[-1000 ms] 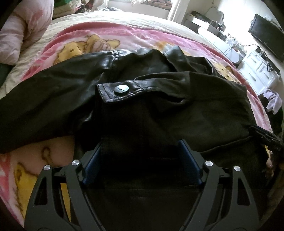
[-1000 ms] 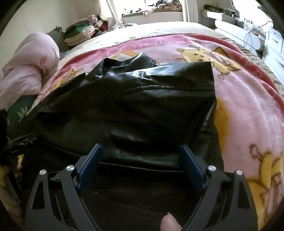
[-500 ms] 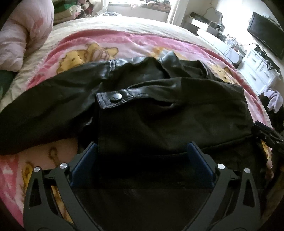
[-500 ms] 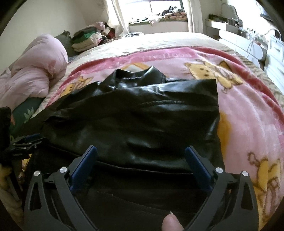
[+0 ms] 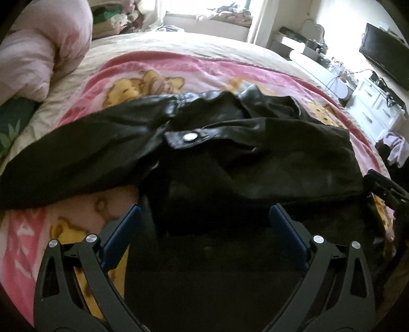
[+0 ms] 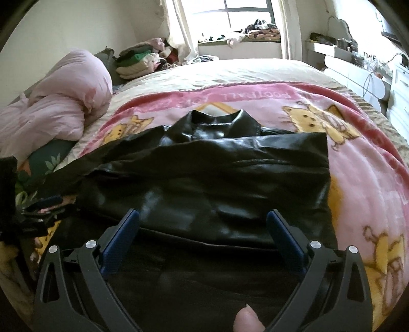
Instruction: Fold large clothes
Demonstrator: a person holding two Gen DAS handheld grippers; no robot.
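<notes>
Lying on the bed [image 6: 255, 71], the jacket [image 6: 204, 178] looks heavy, slick — take its near hem; left claw [image 5: 204, 229] and right claw [image 6: 203, 229] both released, empty.

A pink cartoon-bear blanket [image 6: 358, 158] covers the bed [image 6: 230, 71]. A bundled pink duvet [image 6: 64, 102] sits left, folded clothes [image 6: 138, 61] behind it, a window [image 6: 242, 15] beyond, and a dark television [image 5: 383, 56] right.

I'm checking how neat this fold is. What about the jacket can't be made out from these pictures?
- Black jacket, near hem: left wrist view, lost in dark shadow between the open tongs.
- Sleeve cuff: cut off by the left edge.
- Layers beneath the top fold: right wrist view, covered.
</notes>
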